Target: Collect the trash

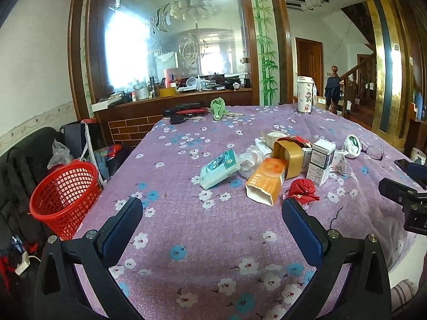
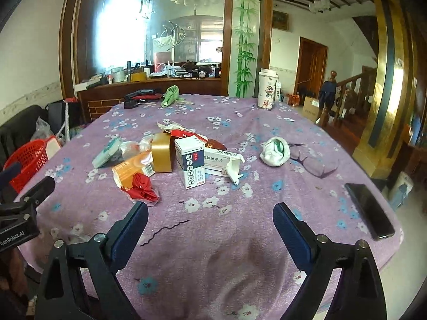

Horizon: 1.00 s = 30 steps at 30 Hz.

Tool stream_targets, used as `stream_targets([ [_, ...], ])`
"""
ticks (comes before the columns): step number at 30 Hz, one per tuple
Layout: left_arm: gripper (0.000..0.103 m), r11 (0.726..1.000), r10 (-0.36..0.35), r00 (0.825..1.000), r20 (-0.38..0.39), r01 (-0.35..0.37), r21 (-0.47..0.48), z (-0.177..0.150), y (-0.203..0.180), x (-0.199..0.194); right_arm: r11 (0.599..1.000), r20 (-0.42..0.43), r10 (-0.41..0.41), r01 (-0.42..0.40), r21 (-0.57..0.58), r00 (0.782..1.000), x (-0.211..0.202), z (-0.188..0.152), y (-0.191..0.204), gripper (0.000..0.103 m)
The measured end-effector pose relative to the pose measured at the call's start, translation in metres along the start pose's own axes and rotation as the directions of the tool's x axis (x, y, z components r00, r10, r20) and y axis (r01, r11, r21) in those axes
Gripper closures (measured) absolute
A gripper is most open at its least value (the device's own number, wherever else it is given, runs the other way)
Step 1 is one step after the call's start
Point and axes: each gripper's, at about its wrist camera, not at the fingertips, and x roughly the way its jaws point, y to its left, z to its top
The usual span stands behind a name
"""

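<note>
Left wrist view: my left gripper [image 1: 212,214] is wide open and empty over the cloth [image 1: 186,240]. The trash [image 1: 272,168] sits right of centre; the red basket [image 1: 64,194] stands at the left edge.

Right wrist view: my right gripper [image 2: 210,217] gapes, holding nothing. The trash [image 2: 170,160] lies centre-left; perhaps a hairpin [image 2: 165,230] below it.

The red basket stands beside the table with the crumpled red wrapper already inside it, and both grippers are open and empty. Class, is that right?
Not quite. The red basket is empty; the crumpled red wrapper lies on the tablecloth, as the left wrist view shows. The left gripper and right gripper are open and empty.
</note>
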Motion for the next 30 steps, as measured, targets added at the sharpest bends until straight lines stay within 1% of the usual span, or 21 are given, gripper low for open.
stream_targets([
  [3, 0.0, 1.0, 0.01, 1.0, 0.005, -0.01, 0.012, -0.0023, -0.0006, -0.0006, 1.0, -0.005, -0.005, 0.005, -0.003, 1.0, 0.0027, 0.0009, 0.0003, 0.007],
  [10, 0.0, 1.0, 0.005, 1.0, -0.017, -0.005, 0.031, -0.0053, -0.0067, 0.005, 1.0, -0.009, -0.015, 0.015, -0.01, 1.0, 0.0062, -0.0015, -0.0002, 0.007],
  [30, 0.0, 1.0, 0.003, 1.0, -0.025, -0.002, 0.025, -0.0075, -0.008, 0.0056, 1.0, -0.025, -0.018, 0.017, -0.014, 1.0, 0.0086, -0.0027, -0.0008, 0.007],
])
